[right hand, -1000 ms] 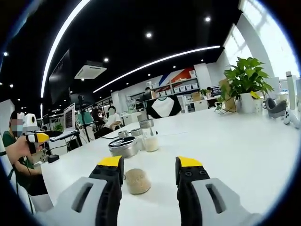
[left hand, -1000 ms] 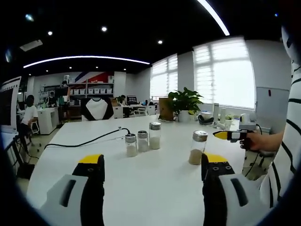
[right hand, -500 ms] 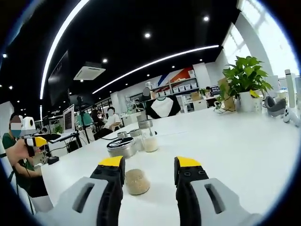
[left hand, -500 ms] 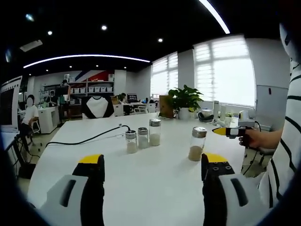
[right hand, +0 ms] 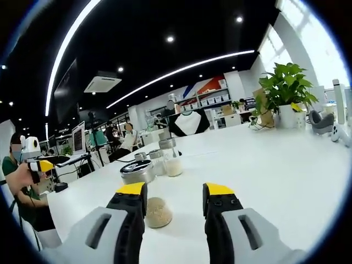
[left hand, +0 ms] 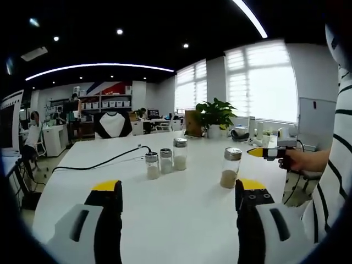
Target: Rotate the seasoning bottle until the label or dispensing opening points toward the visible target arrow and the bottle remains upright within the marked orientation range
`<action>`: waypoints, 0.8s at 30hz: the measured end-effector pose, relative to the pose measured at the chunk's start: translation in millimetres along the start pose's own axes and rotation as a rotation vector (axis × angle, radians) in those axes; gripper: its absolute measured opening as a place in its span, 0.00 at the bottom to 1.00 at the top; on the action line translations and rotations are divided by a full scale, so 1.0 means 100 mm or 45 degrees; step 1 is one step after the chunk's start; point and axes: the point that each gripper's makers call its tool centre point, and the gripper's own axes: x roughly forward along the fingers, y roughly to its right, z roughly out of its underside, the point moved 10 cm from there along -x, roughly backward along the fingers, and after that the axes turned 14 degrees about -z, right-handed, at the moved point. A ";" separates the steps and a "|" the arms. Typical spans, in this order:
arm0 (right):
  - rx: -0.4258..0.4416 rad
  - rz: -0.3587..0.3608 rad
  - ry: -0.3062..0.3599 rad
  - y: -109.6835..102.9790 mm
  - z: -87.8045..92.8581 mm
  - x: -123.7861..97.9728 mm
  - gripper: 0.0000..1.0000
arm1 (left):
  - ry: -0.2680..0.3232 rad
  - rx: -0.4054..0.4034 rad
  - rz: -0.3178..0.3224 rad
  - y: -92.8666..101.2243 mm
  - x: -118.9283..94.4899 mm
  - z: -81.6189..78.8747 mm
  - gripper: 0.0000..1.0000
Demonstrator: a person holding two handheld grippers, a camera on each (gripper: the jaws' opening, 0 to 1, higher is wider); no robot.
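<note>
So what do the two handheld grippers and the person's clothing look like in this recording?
Both look alike. The left gripper has two light grey moulded fingers with black inner faces and yellow tips. The right gripper has the same grey, black and yellow build. Seen from the left gripper view, its yellow-tipped nose carries a white box, with a dark cable trailing below. The person wears a white top with black stripes.

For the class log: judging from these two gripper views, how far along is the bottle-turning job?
Nothing looks done yet. The seasoning bottle stands upright on the white table, apart from the three other jars. In hand: the right gripper is open, its jaws either side of the bottle's base but not closed on it; the left gripper is open and holds nothing. Left: gripping and turning. No target arrow is visible.
</note>
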 end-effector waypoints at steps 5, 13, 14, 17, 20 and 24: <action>-0.011 0.001 -0.011 0.00 0.00 0.00 0.39 | 0.010 -0.003 -0.014 -0.03 0.00 -0.02 0.89; -0.011 0.003 -0.018 -0.02 0.04 0.00 0.39 | 0.014 -0.007 -0.036 -0.06 -0.02 -0.02 0.89; -0.010 0.004 -0.018 -0.02 0.04 0.00 0.39 | 0.013 -0.007 -0.037 -0.06 -0.03 -0.01 0.89; -0.005 0.005 -0.017 -0.02 0.04 0.00 0.39 | 0.011 -0.007 -0.040 -0.06 -0.03 -0.01 0.89; -0.007 0.001 -0.019 -0.04 0.04 0.00 0.39 | 0.017 -0.015 -0.040 -0.05 -0.04 -0.01 0.88; -0.017 -0.001 -0.026 -0.06 0.03 0.00 0.39 | 0.032 -0.024 0.006 -0.01 -0.04 -0.03 0.78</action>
